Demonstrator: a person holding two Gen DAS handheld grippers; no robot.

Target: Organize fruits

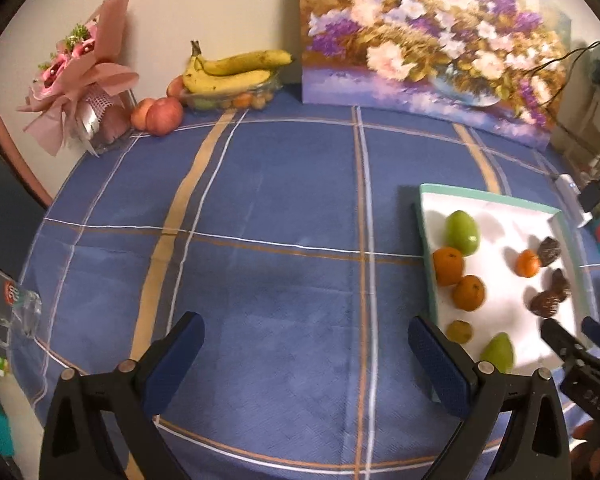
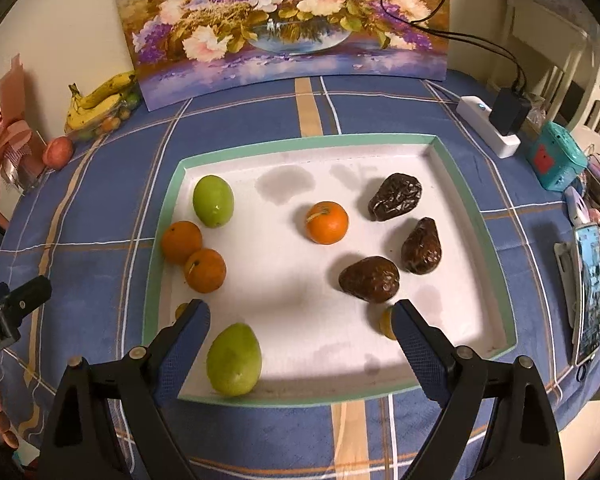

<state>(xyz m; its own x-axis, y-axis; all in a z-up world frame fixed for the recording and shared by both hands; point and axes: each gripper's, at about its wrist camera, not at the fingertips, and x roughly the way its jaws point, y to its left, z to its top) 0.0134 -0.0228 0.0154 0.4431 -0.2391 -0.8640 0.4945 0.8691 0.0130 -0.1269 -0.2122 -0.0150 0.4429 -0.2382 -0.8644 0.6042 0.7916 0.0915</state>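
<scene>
Holding: we grip nothing in either tool, both spread wide
Left tool: released, we keep it over bare blue checked cloth on the worktop, left of the tray
Right tool: released, we hover it above the tray's near half
Tray: white inside, green rim, flat on the worktop
Green fruits: one far left in the tray, one at the near rim beside the right tool's left finger
Oranges: a pair touching at the left rim; one alone mid-tray
Dark wrinkled fruits: three on the right side
Small yellowish fruits: two, each partly hidden behind a finger, kind unclear
Bananas: on a glass bowl by the wall
Apples: beside that bowl
Painting: leaning on the wall
</scene>
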